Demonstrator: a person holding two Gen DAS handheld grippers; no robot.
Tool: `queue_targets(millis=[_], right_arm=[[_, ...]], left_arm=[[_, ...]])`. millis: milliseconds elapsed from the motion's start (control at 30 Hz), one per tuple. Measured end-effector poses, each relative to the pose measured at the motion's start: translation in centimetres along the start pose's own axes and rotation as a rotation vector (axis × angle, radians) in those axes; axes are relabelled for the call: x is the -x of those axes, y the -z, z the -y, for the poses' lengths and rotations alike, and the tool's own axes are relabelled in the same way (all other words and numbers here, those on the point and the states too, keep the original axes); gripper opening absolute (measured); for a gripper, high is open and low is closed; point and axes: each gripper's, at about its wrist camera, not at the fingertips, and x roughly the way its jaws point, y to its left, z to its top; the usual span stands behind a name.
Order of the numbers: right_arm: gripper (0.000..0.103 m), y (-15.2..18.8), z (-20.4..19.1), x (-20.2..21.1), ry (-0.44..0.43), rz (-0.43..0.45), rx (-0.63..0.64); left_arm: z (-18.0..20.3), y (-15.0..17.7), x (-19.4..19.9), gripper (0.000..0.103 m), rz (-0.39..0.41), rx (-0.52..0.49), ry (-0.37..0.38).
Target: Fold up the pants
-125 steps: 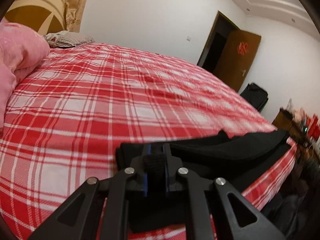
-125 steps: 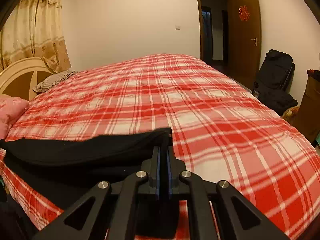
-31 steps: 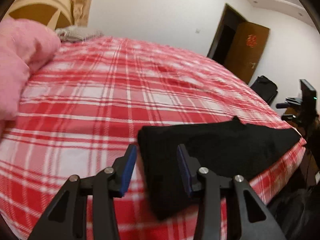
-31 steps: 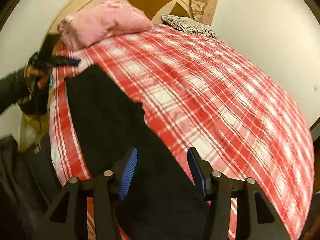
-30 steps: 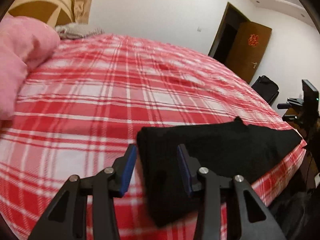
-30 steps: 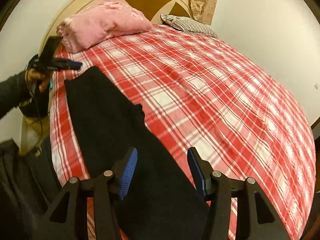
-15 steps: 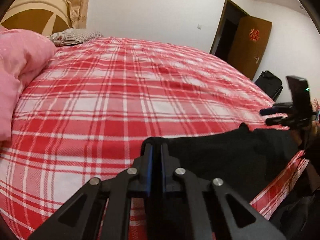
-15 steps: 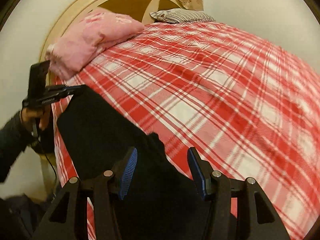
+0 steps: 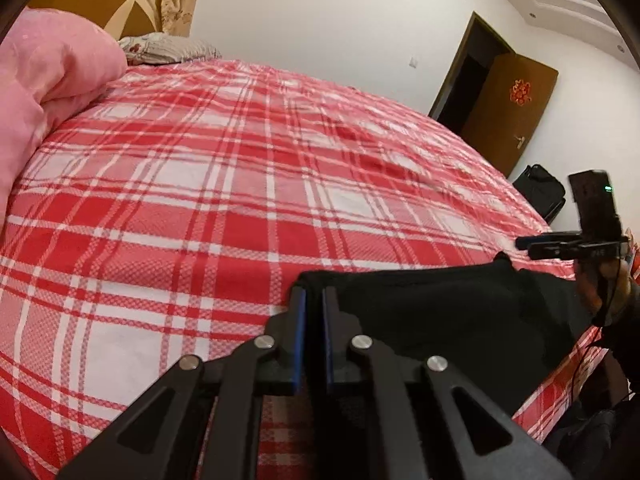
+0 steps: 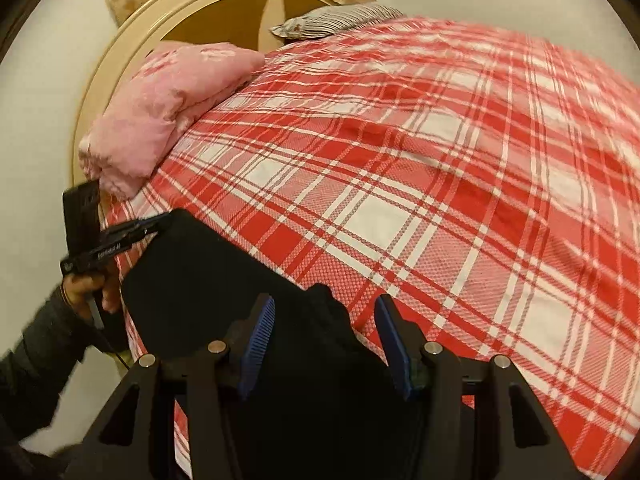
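Left wrist view: red plaid bed (image 9: 224, 184); black pants (image 9: 460, 312) lie along its near edge, long axis running from the left gripper (image 9: 313, 304) toward the right gripper (image 9: 532, 243). Left gripper's jaws are pinched on the pants' end. Right wrist view: right gripper (image 10: 326, 322) hovers wide over the pants (image 10: 208, 276), likely the nearer hand for the opposite end.

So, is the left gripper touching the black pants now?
Touching. The left wrist view shows the left gripper with its jaws shut on the end edge of the black pants, with the fabric pinched between the blue pads.
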Motion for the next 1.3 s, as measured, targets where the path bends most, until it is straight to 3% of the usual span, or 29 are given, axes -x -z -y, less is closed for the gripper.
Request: queue_targets(millis=[133, 167, 200, 267, 433, 533, 633, 667, 700, 767, 867, 933, 1000, 1133, 1300], right_arm=[[0.042, 0.2, 0.4, -2.1, -0.022, -0.048, -0.051], [0.035, 0.3, 0.4, -2.6, -0.01, -0.059, -0.055], [0.019, 0.5, 0.4, -3.0, -0.008, -0.067, -0.062], [0.006, 0.6, 0.5, -3.0, -0.019, -0.052, -0.073], [0.005, -0.2, 0.1, -1.5, -0.018, 0.018, -0.063], [0.005, -0.1, 0.3, -3.5, 0.067, -0.038, -0.041], [0.006, 0.5, 0.6, -3.7, 0.066, -0.028, -0.034], [0.011, 0.8, 0.7, -3.1, 0.075, -0.022, -0.031], [0.026, 1.0, 0.8, -2.3, 0.093, -0.02, -0.025], [0.049, 1.9, 1.2, -0.3, 0.122, -0.004, -0.007], [0.05, 3.8, 3.4, 4.2, 0.158, 0.039, -0.007], [0.05, 5.6, 5.3, 8.2, 0.226, 0.082, -0.024], [0.05, 7.8, 8.1, 12.9, 0.293, 0.124, -0.084], [0.05, 14.1, 14.8, 23.6, 0.527, 0.211, -0.27], [0.05, 21.3, 21.8, 32.7, 0.785, 0.205, -0.481]], left_arm=[[0.3, -0.4, 1.0, 0.012, 0.036, 0.007, -0.015], [0.3, -0.5, 1.5, 0.012, 0.052, 0.016, -0.024], [0.1, -0.5, 1.6, 0.015, 0.06, 0.023, -0.035], [0.2, -0.6, 2.6, 0.02, 0.09, 0.034, -0.059], [2.8, -0.1, 4.0, 0.045, 0.122, 0.008, 0.012], [5.3, 0.9, 1.9, 0.045, 0.041, -0.058, 0.016], [5.6, 2.4, -0.7, 0.045, -0.032, -0.074, -0.033], [5.8, 2.6, -0.4, 0.046, -0.007, -0.082, -0.038], [5.9, 2.5, -0.4, 0.048, -0.016, -0.075, -0.033], [5.9, 2.0, 0.0, 0.048, -0.022, -0.043, -0.023], [6.7, 1.3, 0.5, 0.052, -0.011, -0.038, -0.004], [8.1, 0.9, 0.6, 0.062, 0.008, -0.06, 0.013], [9.6, 0.8, 0.3, 0.065, 0.015, -0.093, 0.03], [12.9, 0.8, -1.6, 0.065, -0.03, -0.189, 0.051], [15.8, 1.5, -3.7, 0.065, -0.095, -0.287, 0.052]])
